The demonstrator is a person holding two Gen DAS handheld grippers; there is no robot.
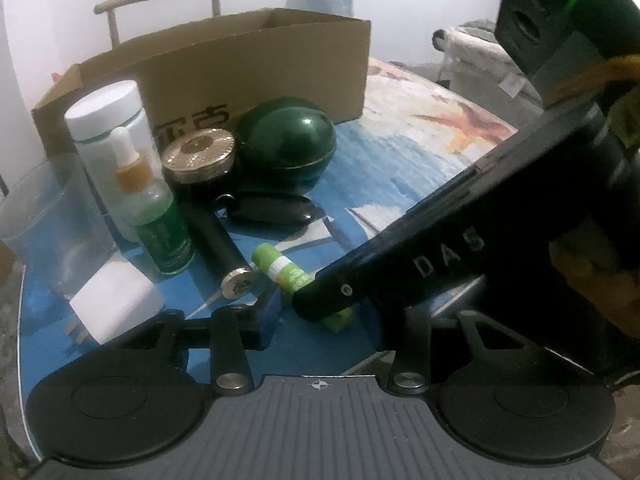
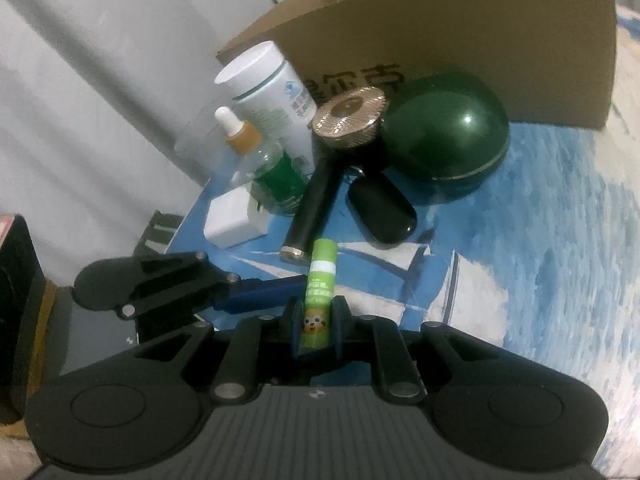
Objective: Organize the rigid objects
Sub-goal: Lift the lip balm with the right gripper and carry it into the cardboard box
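Note:
My right gripper (image 2: 316, 320) is shut on the lower end of a light green stick (image 2: 318, 280) with a white band, held just above the blue tablecloth (image 2: 520, 240). In the left wrist view the right gripper (image 1: 320, 304) reaches in from the right and covers one end of the green stick (image 1: 280, 268). My left gripper (image 1: 320, 316) sits low at that stick; its blue left pad (image 1: 266, 312) stands just beside the stick, and the other finger is hidden behind the right gripper. From the right wrist view the left gripper (image 2: 292, 284) comes in from the left.
Behind the stick lie a black tube (image 1: 216, 240) and a black key fob (image 1: 276, 208). Further back stand a green dropper bottle (image 1: 160, 220), white bottle (image 1: 108, 120), gold-lidded jar (image 1: 200, 152) and dark green dome case (image 1: 288, 140), before an open cardboard box (image 1: 240, 64). A white charger (image 1: 116, 304) and clear cup (image 1: 44, 216) are left.

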